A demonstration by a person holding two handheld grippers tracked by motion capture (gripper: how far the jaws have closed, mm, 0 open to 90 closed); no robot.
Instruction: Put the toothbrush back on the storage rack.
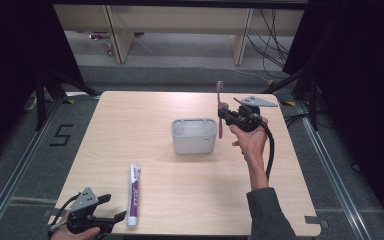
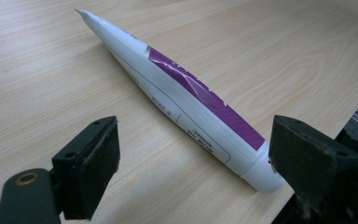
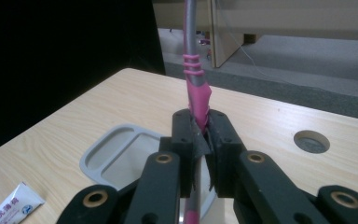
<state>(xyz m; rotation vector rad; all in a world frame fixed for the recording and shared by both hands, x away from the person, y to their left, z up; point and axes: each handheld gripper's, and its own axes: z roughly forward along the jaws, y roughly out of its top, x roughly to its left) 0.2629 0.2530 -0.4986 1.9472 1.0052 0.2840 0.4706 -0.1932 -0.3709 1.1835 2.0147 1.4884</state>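
Observation:
A pink and grey toothbrush [image 1: 219,100] stands upright, bristles up, with my right gripper [image 1: 226,114] shut on its handle, just right of a grey holder [image 1: 193,136] at mid-table. Along the right gripper's jaws, the pads of my right gripper [image 3: 200,127] clamp the pink handle [image 3: 196,95] above the holder's rim [image 3: 103,145]. A white and purple toothpaste tube [image 1: 134,195] lies flat near the front left. My left gripper [image 1: 112,208] sits beside it, open. In the left gripper view the tube [image 2: 186,100] lies between the left gripper's [image 2: 196,140] wide jaws, cap end near the right pad, untouched.
The wooden table [image 1: 145,115] has a round cable hole [image 3: 311,141] near its far right. Beyond the table's far edge is grey floor with cables and desk legs. A corner of the toothpaste tube [image 3: 11,206] shows low in the right gripper view.

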